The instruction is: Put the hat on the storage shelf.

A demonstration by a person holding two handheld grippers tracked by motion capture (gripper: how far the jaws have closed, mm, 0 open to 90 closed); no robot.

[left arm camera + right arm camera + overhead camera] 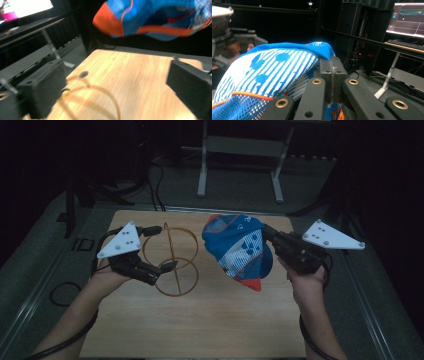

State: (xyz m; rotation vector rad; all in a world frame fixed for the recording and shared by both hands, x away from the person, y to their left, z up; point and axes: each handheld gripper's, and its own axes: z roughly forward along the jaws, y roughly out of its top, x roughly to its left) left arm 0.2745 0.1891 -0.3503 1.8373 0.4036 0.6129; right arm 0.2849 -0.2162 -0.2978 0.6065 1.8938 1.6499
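Right hand-held gripper (267, 233) raised over desk's (200, 325) far right part, forearm entering from near edge, jaws pinched on blue patterned cap (237, 249) hanging clear of the surface, left hand-held gripper (161, 248) low near left edge, jaws spread around wire ring frame (172, 260), cap just right of it

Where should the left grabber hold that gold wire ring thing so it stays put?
Probably on the wire stand's upright hoop, near its low front side. The left gripper sits there already, jaws open, coming from the left. The wire is thin and round, so the jaws should close across it, not along it. The right gripper holds the cap beside the stand.
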